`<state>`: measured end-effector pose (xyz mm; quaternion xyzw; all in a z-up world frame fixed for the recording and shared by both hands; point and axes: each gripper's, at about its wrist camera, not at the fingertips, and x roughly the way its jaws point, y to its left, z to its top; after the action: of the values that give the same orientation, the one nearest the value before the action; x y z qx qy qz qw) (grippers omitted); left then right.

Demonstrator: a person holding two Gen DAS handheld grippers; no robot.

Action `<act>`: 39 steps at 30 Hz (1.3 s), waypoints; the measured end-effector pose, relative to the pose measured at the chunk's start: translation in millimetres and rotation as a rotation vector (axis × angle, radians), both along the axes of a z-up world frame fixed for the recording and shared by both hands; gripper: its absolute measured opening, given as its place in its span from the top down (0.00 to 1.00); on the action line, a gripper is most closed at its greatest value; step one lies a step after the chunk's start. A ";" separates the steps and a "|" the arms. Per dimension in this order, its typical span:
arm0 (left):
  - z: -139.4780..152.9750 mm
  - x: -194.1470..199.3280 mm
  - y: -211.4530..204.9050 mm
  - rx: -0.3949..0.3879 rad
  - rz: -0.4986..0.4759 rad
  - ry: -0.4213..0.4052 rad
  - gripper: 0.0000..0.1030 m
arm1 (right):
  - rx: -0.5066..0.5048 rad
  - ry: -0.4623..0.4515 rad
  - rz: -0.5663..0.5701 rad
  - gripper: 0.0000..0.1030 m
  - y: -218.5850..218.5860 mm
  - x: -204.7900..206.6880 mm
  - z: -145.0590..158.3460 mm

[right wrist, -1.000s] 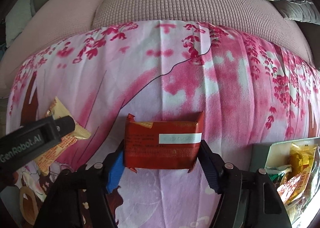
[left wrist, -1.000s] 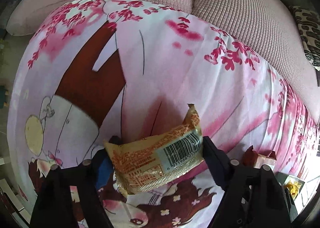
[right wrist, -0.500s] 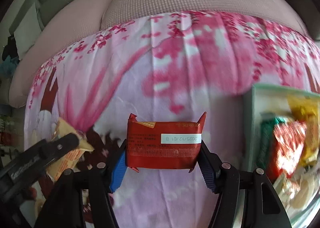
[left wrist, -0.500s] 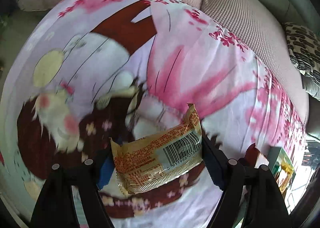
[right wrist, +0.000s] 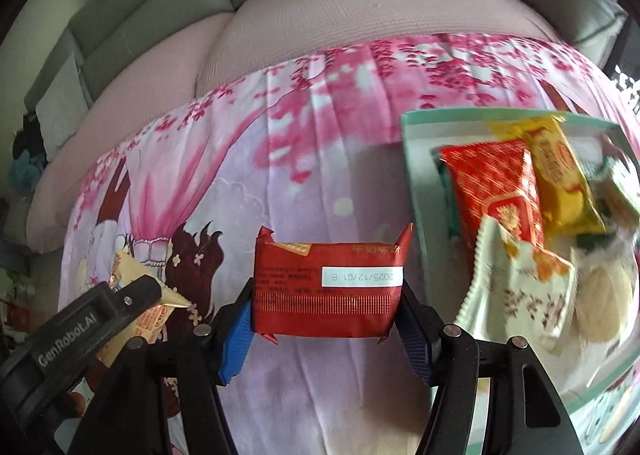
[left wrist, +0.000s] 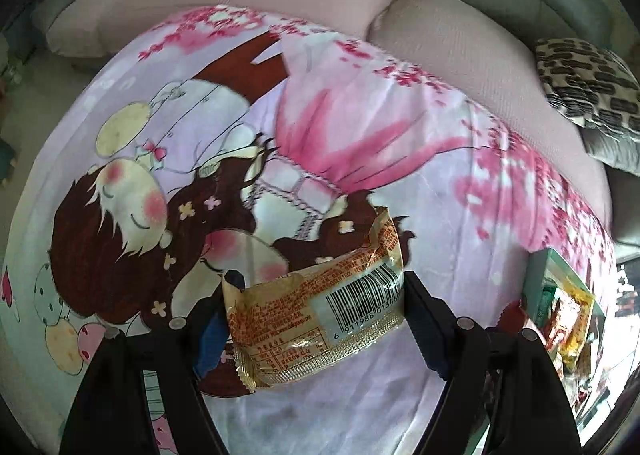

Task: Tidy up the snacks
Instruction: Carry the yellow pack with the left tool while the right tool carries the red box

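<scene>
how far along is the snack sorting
Done: several snacks already lie in the green tray. In hand: the left gripper holds a beige pack and the right gripper a red pack, both above the sheet. Left: dropping both into the tray. No other loose snacks show.

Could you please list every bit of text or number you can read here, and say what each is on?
"6 911988 01346", last digit cut off: barcode on the gold snack pack.
"2025/12/01 B", upside down: white strip on the red snack pack.
"GenRobot.AI": left gripper.
Other print on the packs: too small or blurred.
</scene>
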<state>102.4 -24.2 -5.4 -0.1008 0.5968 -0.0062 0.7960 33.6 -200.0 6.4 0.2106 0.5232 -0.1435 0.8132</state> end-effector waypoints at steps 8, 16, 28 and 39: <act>28.2 -1.4 0.3 -0.007 0.003 -0.060 0.23 | -0.001 -0.067 -0.005 0.35 -2.8 -12.2 15.8; 47.9 -13.8 -7.3 -0.038 -0.001 -0.112 0.23 | -0.013 -0.140 0.009 0.35 -3.4 -25.9 39.8; 59.0 -30.6 -45.6 -0.056 -0.085 -0.148 0.23 | -0.021 -0.156 -0.110 0.35 -49.1 -43.1 47.7; 60.8 -47.2 -90.8 -0.061 -0.218 -0.158 0.23 | 0.001 -0.162 -0.308 0.35 -118.8 -75.8 50.4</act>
<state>55.2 -115.0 55.4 -0.0584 0.5393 -0.1187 0.8317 -42.3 -318.8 56.9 0.2994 0.4176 -0.2485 0.8211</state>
